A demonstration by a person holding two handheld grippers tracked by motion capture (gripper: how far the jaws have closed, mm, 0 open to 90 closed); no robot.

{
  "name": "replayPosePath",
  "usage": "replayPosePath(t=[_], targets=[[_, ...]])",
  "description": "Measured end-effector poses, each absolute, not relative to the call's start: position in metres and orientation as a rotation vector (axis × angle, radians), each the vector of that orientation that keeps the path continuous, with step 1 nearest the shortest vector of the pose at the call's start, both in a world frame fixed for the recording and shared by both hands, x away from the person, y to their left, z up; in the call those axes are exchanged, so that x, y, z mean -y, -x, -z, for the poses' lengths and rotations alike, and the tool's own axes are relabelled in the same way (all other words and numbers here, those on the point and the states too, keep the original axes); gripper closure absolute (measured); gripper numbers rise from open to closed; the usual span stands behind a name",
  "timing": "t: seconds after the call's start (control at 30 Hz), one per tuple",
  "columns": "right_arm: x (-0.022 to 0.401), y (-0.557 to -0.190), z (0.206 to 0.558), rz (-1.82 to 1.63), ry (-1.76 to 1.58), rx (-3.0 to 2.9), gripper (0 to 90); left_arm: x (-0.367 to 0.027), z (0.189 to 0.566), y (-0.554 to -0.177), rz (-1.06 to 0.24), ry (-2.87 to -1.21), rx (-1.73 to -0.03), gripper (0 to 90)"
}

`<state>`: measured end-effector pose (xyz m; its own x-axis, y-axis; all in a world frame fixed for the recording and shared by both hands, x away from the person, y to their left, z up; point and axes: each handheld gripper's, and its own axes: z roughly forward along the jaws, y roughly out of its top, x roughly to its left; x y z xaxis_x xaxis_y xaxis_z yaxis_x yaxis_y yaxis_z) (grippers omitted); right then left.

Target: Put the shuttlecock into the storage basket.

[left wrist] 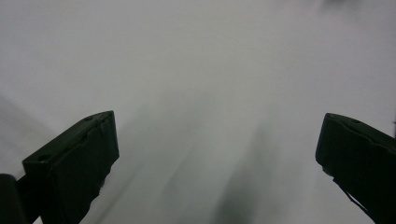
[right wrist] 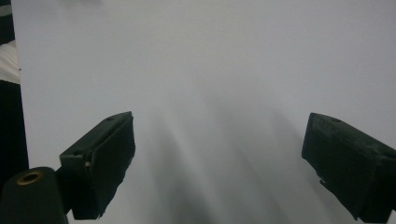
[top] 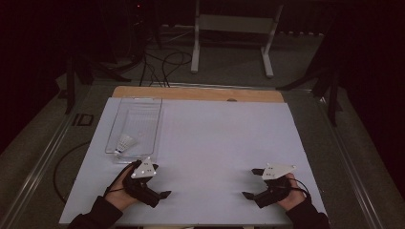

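Note:
A clear plastic tray [top: 143,107] lies on the left rear part of the white board [top: 219,138]. A small white object that looks like a shuttlecock [top: 125,143] rests in the tray's near end. My left gripper [top: 160,181] sits just in front of the tray near the board's front edge, open, with nothing between its jaws. My right gripper [top: 252,183] sits at the front right, also open and holding nothing. In the left gripper view the left gripper [left wrist: 217,126] has bare white board between its wide-apart jaws. In the right gripper view the right gripper [right wrist: 219,123] shows the same.
A wooden strip [top: 198,93] borders the board's far edge. Beyond the table, a white stand [top: 234,28] and black cables [top: 162,67] are on the dim floor. A metal rail [top: 43,157] runs along the table's left side.

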<state>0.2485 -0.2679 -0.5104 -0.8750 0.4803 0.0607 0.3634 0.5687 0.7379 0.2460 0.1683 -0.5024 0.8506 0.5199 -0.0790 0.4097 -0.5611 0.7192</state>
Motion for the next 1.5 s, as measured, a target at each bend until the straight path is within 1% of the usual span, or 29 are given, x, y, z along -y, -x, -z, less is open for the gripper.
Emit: replayPosePath(t=[0.3,0.5,0.8,1.17,1.5], targets=[[0.269,-0.249,0.51,-1.194,-0.718,-2.649,9.6,-0.178,0.509,-0.241,-0.184,-2.214,-0.714,0.1],[0.271,-0.249,0.511,-1.19,-0.728,-2.646,9.7,-0.186,0.513,-0.24,-0.188,-2.174,-0.778,0.1],[0.271,-0.249,0.511,-1.179,-0.725,-2.648,9.6,-0.189,0.519,-0.239,-0.273,-2.165,-0.853,0.1],[0.269,-0.25,0.513,-1.184,-0.722,-2.651,9.6,-0.198,0.517,-0.239,-0.299,-2.034,-0.798,0.2],[0.269,-0.25,0.513,-1.181,-0.718,-2.653,9.7,-0.196,0.523,-0.239,-0.306,-2.053,-0.758,0.1]])
